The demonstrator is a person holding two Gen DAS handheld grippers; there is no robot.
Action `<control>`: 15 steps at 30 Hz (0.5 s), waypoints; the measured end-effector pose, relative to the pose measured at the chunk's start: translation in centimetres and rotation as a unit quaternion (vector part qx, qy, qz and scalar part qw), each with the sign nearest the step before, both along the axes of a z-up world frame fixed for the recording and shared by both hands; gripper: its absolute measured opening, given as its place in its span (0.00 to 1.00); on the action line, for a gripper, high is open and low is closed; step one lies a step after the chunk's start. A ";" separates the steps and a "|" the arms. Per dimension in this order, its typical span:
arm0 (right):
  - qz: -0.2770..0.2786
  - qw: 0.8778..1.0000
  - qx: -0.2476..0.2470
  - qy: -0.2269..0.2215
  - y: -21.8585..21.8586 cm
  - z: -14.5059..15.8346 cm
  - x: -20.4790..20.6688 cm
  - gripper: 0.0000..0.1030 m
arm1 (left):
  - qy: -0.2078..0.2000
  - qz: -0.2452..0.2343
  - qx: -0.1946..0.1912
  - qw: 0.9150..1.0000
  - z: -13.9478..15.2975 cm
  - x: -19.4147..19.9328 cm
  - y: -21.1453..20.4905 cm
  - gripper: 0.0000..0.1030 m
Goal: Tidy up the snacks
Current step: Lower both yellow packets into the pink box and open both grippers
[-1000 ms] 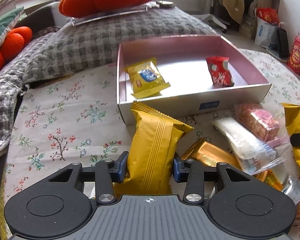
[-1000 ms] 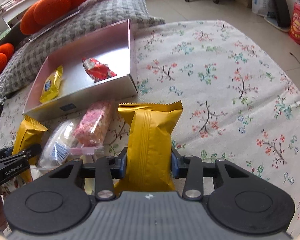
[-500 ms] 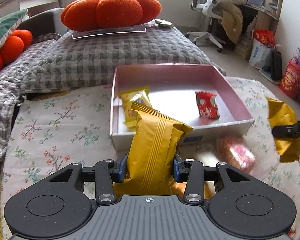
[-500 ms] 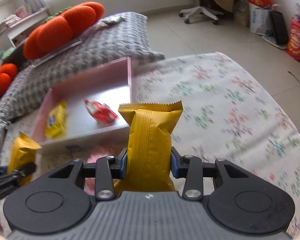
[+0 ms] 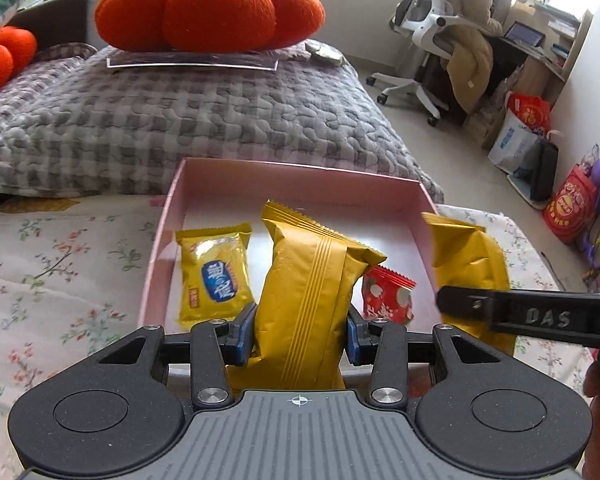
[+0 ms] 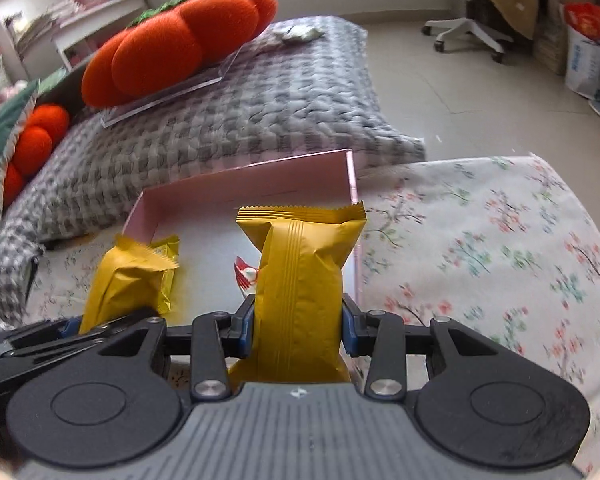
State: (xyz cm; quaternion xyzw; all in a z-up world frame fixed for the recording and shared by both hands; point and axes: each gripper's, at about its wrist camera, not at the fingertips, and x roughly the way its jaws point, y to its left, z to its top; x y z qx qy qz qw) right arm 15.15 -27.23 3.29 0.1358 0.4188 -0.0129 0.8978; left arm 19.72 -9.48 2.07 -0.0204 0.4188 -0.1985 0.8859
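My left gripper (image 5: 300, 338) is shut on a plain yellow snack packet (image 5: 308, 300) and holds it over the near edge of the pink box (image 5: 300, 182). My right gripper (image 6: 298, 332) is shut on a second yellow packet (image 6: 300, 292), held over the box's right side (image 6: 350, 176); that packet also shows in the left wrist view (image 5: 466, 256). In the box lie a yellow sachet with a blue label (image 5: 214, 274) and a small red sachet (image 5: 386, 296). The left gripper's packet shows in the right wrist view (image 6: 128, 280).
The box sits on a floral cloth (image 5: 60, 264) in front of a grey quilted cushion (image 5: 180, 120) with an orange pumpkin pillow (image 5: 208, 8) on it. An office chair (image 5: 428, 32) and bags (image 5: 568, 204) stand on the floor at right.
Both grippers have lifted their yellow packets off the cloth and moved forward over the pink box. The loose snack pile has dropped out of view.
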 end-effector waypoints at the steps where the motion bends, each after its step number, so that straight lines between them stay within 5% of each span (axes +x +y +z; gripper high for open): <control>1: 0.004 1.000 -0.006 0.003 0.2 -0.3 0.5 0.36 | 0.003 0.001 -0.002 1.000 -0.3 0.4 -0.2 0.39; 10: -0.001 1.000 -0.019 0.007 0.6 -1.9 2.6 0.37 | 0.008 0.020 -0.035 0.999 -2.0 2.7 -0.6 0.39; 12: -0.021 1.000 -0.007 -0.010 0.0 -1.4 2.4 0.43 | -0.009 0.018 -0.045 0.999 -1.9 2.8 -0.4 0.41; 15: -0.012 0.999 -0.004 -0.035 0.1 0.0 1.4 0.63 | -0.018 0.002 -0.058 0.998 -1.0 2.5 0.0 0.61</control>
